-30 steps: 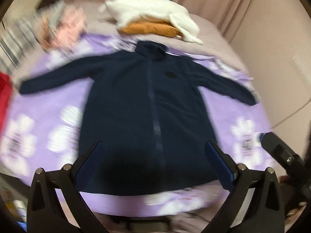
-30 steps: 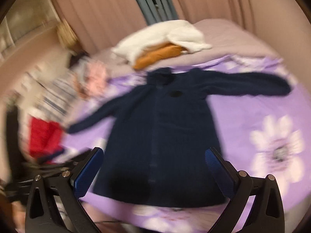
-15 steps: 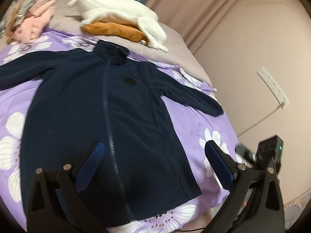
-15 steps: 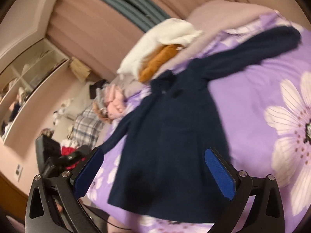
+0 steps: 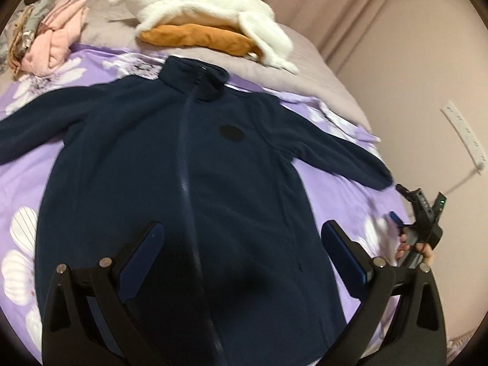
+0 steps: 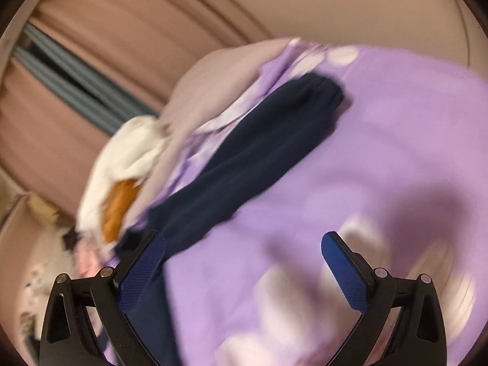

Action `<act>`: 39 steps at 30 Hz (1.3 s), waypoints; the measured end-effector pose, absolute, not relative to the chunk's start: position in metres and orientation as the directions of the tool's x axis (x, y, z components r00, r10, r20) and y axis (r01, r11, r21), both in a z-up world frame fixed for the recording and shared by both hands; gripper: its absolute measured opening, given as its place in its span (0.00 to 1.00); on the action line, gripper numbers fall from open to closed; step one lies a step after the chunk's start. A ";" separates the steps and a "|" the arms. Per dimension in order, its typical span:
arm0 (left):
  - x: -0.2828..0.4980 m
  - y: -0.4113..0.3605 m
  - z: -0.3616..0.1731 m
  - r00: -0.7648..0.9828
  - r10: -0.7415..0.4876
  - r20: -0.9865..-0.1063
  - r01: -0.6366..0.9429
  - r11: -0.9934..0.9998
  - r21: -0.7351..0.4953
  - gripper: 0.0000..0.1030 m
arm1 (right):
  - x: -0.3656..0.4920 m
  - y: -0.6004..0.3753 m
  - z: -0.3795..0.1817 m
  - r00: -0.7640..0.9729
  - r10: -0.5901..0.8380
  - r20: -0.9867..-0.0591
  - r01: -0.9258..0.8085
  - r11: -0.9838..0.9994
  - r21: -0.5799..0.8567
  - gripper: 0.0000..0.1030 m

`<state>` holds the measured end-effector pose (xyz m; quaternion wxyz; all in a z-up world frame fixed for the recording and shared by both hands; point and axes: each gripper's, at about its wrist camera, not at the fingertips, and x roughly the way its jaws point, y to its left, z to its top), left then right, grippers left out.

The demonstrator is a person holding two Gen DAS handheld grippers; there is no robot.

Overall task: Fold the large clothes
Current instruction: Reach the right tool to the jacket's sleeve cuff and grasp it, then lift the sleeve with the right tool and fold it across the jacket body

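Navy fleece jacket (image 5: pixel 195 189) spread flat, front up, on a bed with a purple flowered cover (image 5: pixel 24 189), both claws wide open above it.

The jacket lies zipped with its collar toward the head of the bed and both sleeves stretched out to the sides. The left claw (image 5: pixel 244 253) hangs over the lower body of the jacket, its blue pads apart and holding nothing. The right claw (image 6: pixel 244 262) hovers, jaws spread and empty, over the purple cover just beside the jacket's outstretched sleeve (image 6: pixel 244 152), whose cuff lies near the bed's edge; this view is blurred. In the left wrist view the right claw shows at the bed's far side near that cuff, held in a hand (image 5: pixel 414 248). Beyond the collar lie a white fluffy garment (image 5: pixel 207 3) over an orange one (image 5: pixel 198 36), and a pink heap of clothes (image 5: pixel 55 42) to the side.
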<state>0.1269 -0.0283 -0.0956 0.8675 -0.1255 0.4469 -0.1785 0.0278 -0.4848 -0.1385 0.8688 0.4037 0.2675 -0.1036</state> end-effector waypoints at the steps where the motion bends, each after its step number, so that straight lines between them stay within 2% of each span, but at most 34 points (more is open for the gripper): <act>1: 0.134 -0.027 -0.096 0.544 -0.410 -0.732 0.189 0.910 -0.369 1.00 | 0.034 -0.495 -0.139 0.839 0.017 -0.544 0.410 0.638 0.652 0.99; 9: 0.168 -0.028 -0.106 0.540 -0.369 -0.756 0.152 0.927 -0.344 1.00 | 0.063 -0.545 -0.154 0.866 -0.071 -0.494 0.456 0.513 0.727 0.95; 11: 0.174 -0.030 -0.112 0.529 -0.363 -0.767 0.143 0.929 -0.340 1.00 | 0.069 -0.552 -0.162 0.873 -0.071 -0.483 0.455 0.477 0.752 0.86; 15: 0.185 -0.032 -0.125 0.510 -0.351 -0.786 0.130 0.934 -0.332 1.00 | 0.077 -0.563 -0.172 0.870 -0.074 -0.488 0.468 0.435 0.769 0.77; 18: 0.192 -0.029 -0.132 0.500 -0.349 -0.793 0.112 0.934 -0.340 1.00 | 0.077 -0.562 -0.173 0.866 -0.084 -0.492 0.474 0.449 0.757 0.64; 22: 0.206 -0.019 -0.143 0.487 -0.339 -0.805 0.053 0.931 -0.360 1.00 | 0.086 -0.564 -0.173 0.839 -0.097 -0.535 0.508 0.489 0.709 0.26; 25: 0.212 -0.018 -0.145 0.485 -0.322 -0.813 0.048 0.938 -0.343 1.00 | 0.091 -0.558 -0.162 0.846 -0.109 -0.522 0.494 0.529 0.690 0.16; 32: 0.223 -0.015 -0.142 0.476 -0.345 -0.809 0.053 0.929 -0.365 1.00 | 0.109 -0.522 -0.092 0.871 -0.115 -0.478 0.413 0.699 0.584 0.15; 39: 0.220 -0.004 -0.132 0.491 -0.358 -0.794 0.048 0.921 -0.386 1.00 | 0.145 -0.454 -0.022 0.873 -0.105 -0.476 0.334 0.841 0.426 0.15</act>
